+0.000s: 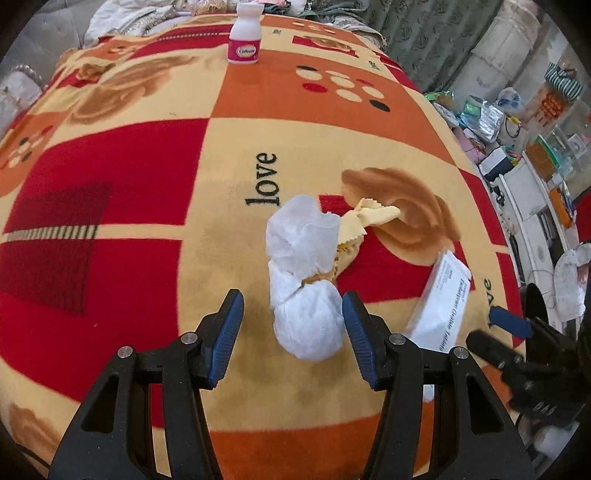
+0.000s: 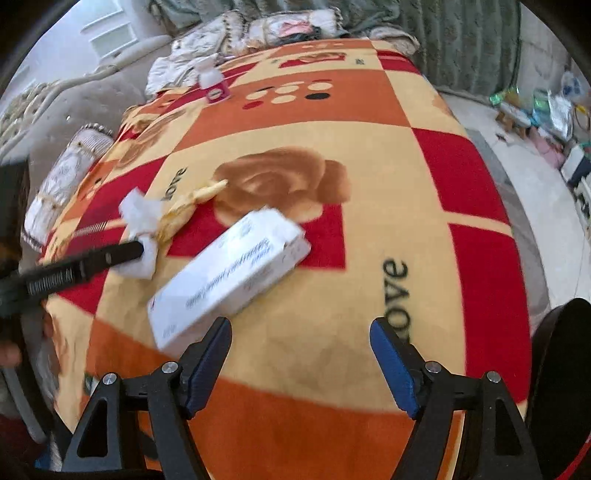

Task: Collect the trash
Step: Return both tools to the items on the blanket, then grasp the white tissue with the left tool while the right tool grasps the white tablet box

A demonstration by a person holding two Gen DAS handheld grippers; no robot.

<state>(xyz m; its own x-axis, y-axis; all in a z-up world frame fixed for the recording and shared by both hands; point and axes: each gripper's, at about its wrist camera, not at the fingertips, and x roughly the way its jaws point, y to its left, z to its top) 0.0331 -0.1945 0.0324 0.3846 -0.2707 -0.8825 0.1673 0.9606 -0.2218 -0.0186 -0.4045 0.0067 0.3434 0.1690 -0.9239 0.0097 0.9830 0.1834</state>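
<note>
A crumpled white tissue with a yellow cloth scrap lies on the patterned blanket. My left gripper is open, its blue pads on either side of the tissue's near end, the right pad touching it. A white tablet box lies to the right of the tissue; it also shows in the left wrist view. My right gripper is open and empty, just short of the box's near end. A white and pink pill bottle stands upright at the blanket's far end.
The blanket covers a bed. Pillows and bedding are piled at the far end. A cluttered floor and shelves lie beyond the right edge. The left gripper's finger shows in the right wrist view.
</note>
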